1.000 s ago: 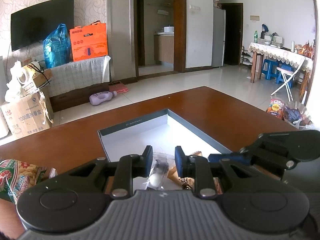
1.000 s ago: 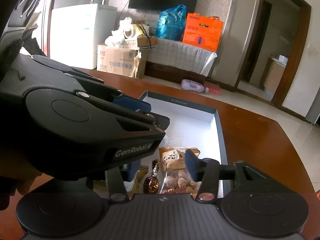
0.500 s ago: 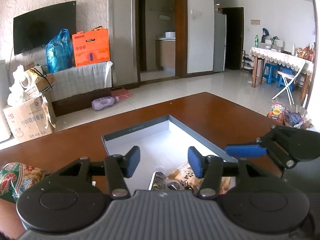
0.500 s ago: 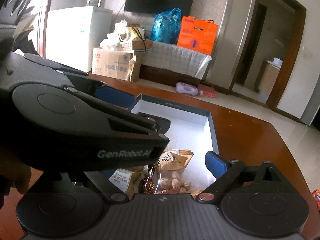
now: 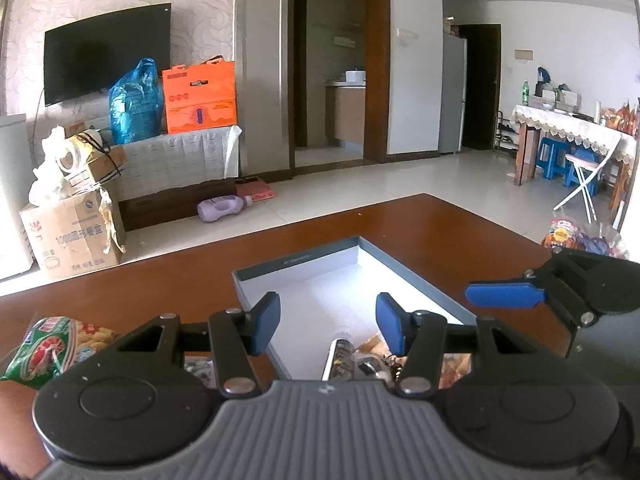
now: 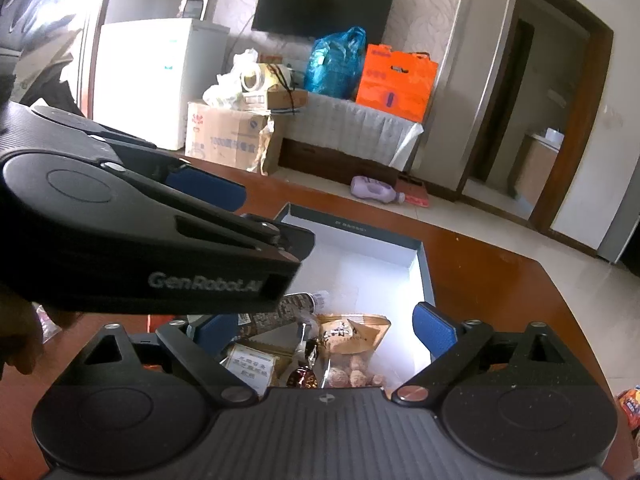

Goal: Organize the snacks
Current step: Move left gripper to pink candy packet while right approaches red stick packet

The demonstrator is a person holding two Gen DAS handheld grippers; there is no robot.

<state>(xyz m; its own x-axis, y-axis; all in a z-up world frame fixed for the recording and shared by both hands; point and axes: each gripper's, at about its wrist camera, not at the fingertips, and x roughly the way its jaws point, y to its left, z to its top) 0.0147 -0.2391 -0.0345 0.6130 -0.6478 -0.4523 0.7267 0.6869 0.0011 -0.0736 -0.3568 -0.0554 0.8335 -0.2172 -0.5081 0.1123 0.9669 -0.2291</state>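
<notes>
Inside box [image 6: 424, 276], stick packet [image 6: 280, 314] lengthwise.

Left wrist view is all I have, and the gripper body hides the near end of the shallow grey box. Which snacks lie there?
Observer: A tan paper pouch with a clear window showing round brownish pieces lies inside the shallow grey box.
Operator: Anything beside it?
Observer: A packet with a white printed label lies just left of it.
Operator: Is the right gripper carrying something?
Observer: No. The right gripper is open, with nothing pinched between its blue pads.
</notes>
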